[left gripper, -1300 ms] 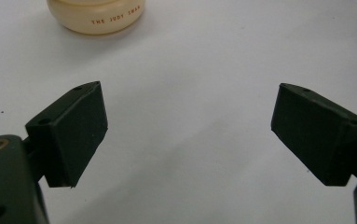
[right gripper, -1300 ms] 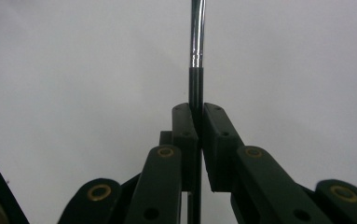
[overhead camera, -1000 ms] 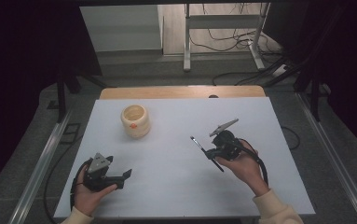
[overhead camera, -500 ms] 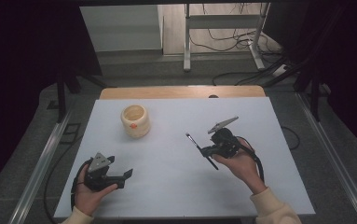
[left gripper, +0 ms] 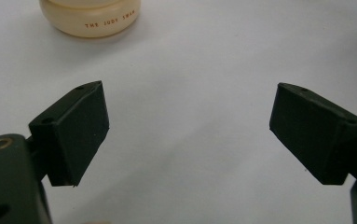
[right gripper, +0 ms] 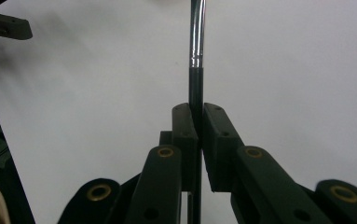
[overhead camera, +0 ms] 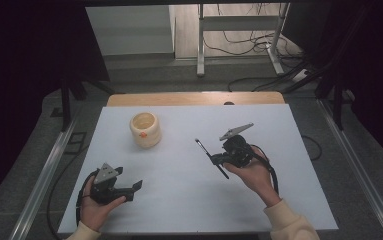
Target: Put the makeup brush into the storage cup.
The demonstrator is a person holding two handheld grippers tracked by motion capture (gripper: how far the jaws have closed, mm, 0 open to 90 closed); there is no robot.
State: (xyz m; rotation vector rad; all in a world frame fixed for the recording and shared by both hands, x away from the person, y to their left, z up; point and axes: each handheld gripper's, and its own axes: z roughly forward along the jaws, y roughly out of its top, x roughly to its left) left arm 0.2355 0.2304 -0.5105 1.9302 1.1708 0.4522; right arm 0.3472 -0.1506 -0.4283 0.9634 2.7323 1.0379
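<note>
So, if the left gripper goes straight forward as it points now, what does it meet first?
Probably bare table; the cream jar lies left of the line between the open left gripper jaws.

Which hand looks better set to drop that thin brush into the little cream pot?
The right. The right gripper is shut on the brush, whose tip points toward the cream pot. The left gripper is open, holding nothing, near the table's front edge.
</note>
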